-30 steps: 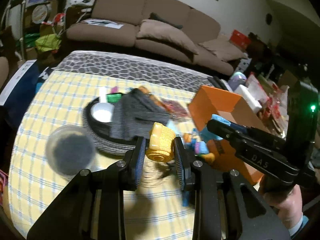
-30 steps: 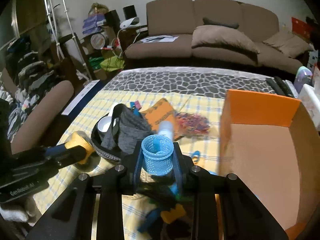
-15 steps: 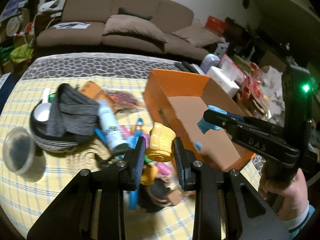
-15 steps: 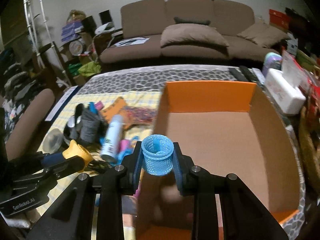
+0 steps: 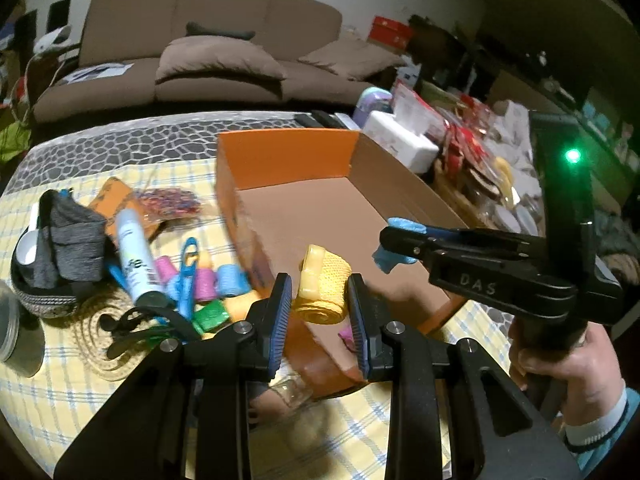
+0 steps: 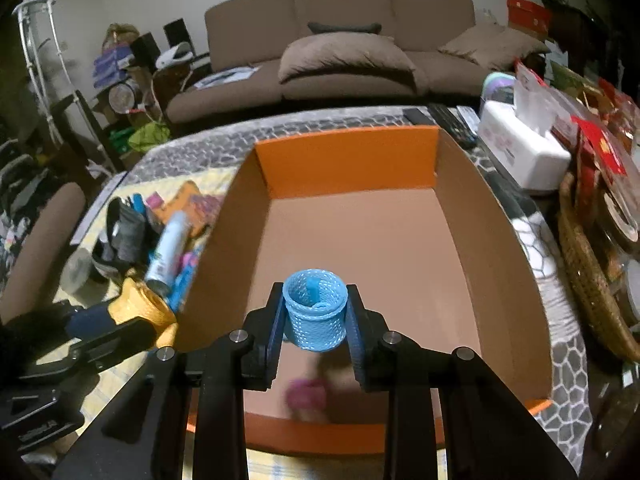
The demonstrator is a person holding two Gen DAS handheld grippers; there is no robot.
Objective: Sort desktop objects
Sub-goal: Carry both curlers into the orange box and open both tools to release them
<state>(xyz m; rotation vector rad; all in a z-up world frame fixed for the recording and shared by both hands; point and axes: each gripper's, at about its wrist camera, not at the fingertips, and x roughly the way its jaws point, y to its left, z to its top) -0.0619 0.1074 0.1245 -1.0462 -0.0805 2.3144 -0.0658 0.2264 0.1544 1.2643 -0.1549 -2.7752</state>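
My left gripper [image 5: 320, 312] is shut on a yellow bandage roll [image 5: 323, 288] and holds it over the near left edge of the orange cardboard box [image 5: 288, 160]. My right gripper [image 6: 315, 320] is shut on a blue mesh roll [image 6: 315, 314] above the box's floor [image 6: 360, 240]. A pink roll [image 6: 306, 394] lies blurred inside the box near its front wall. In the left wrist view the right gripper [image 5: 386, 250] shows from the side with the blue roll. In the right wrist view the left gripper [image 6: 154, 318] shows at the lower left with the yellow roll.
Left of the box lie several coloured rolls [image 5: 208, 280], a white spray bottle [image 5: 136, 256], blue scissors [image 5: 186, 272], a grey cloth in a woven basket [image 5: 68, 236] and a jar lid [image 5: 6, 332]. A tissue box [image 6: 520, 148] and wicker basket [image 6: 592, 292] stand right.
Both grippers have swung right from the pile of objects to the orange box, carrying their rolls. The right gripper now hangs over the box's inside; the left is at its near edge.
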